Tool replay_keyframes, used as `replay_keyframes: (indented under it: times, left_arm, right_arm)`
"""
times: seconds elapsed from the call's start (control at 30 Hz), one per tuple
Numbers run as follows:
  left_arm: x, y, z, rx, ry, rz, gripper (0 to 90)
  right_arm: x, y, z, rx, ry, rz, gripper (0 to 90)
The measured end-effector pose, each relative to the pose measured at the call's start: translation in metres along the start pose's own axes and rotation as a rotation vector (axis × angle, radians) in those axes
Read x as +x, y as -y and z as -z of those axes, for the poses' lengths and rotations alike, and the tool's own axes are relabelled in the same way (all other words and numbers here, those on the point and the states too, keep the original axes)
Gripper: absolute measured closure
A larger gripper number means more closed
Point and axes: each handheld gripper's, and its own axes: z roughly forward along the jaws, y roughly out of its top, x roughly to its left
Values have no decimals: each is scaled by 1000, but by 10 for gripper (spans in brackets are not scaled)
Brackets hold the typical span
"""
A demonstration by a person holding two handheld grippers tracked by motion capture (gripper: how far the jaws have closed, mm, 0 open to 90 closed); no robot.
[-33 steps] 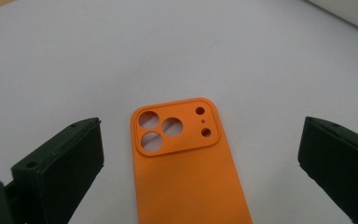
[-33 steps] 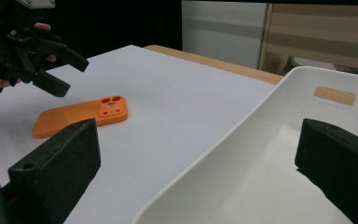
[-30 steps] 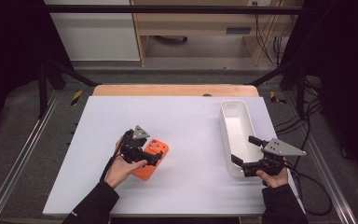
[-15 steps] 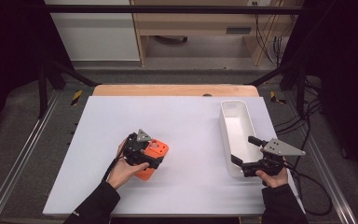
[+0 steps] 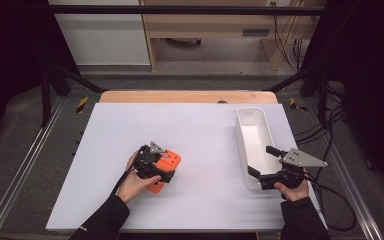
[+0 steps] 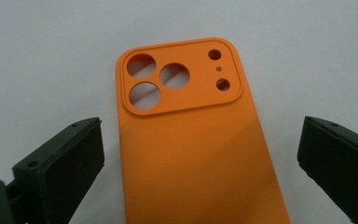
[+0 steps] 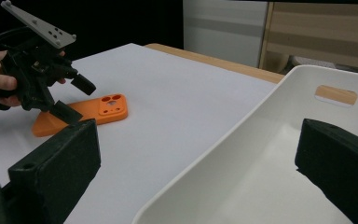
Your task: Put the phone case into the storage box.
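An orange phone case (image 6: 200, 163) lies flat on the white table (image 5: 200, 135), back up, with its camera cut-outs at the far end. My left gripper (image 6: 200, 135) hovers low over it, open, one jaw on each side of the case and neither touching. In the high view the left gripper (image 5: 159, 169) covers the case's (image 5: 171, 159) left part. My right gripper (image 5: 261, 161) is open at the near end of a white bin (image 5: 240, 132). In the right gripper view the bin's rim (image 7: 223, 154) passes between the jaws, which are apart from it.
The long, empty white bin (image 7: 279, 177) stands at the table's right side. A wooden strip (image 5: 185, 96) borders the table's far edge. Cables (image 5: 335, 200) trail off the right side. From the right gripper view, the left gripper (image 7: 77, 100) is above the case (image 7: 102, 109).
The left gripper has shifted slightly right and lower over the orange case. The right gripper has stayed at the bin's near end.
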Motion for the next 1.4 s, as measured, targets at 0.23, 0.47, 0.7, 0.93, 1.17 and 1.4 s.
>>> replay_keyframes:
  times: [0.23,0.47,0.7,0.93,1.17,1.4]
  left_arm:
    - [-1,2,-3,22,-16,-1,6]
    - [0,4,-5,38,-18,16,26]
    - [1,5,-5,48,-19,33,50]
    - [-1,5,-6,53,-33,36,84]
    - [-4,5,-5,58,-45,36,125]
    - [-5,4,-6,70,-52,43,131]
  right_arm:
    - [0,0,0,1,-1,0,4]
    - [0,0,0,2,-2,2,4]
    - [0,0,0,1,-1,0,4]
    - [0,0,0,1,-3,1,4]
    - [0,0,0,2,-2,0,4]
    - [0,0,-1,3,-2,0,4]
